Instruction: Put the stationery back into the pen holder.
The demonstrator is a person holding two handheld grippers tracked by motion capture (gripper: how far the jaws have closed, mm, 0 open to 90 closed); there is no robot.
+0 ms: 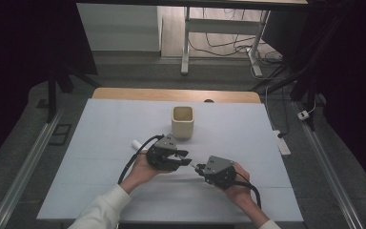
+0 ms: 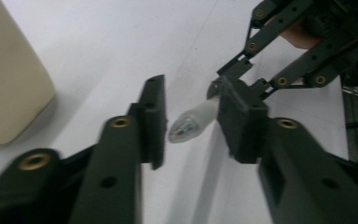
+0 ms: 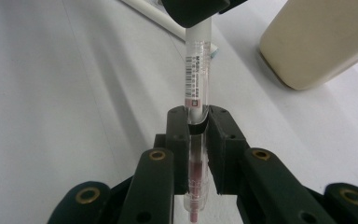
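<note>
My right gripper (image 3: 198,126) is shut on a clear pen (image 3: 196,79) with a barcode label and red ink inside. It holds the pen by its lower barrel, and the white end points away from it. My left gripper (image 2: 193,123) faces it from the other side. Its jaws stand apart around the pen's white rounded end (image 2: 193,122), with a small gap showing beside the left jaw. In the high view both grippers meet at mid-table, left gripper (image 1: 187,157) and right gripper (image 1: 198,168) tip to tip, with the pen (image 1: 192,163) between them.
A cream cup (image 1: 182,121) stands upright just beyond the grippers. A second white pen (image 1: 136,143) lies on the white table cover (image 1: 100,133) left of my left hand. The table's wooden far edge (image 1: 171,94) lies behind the cup.
</note>
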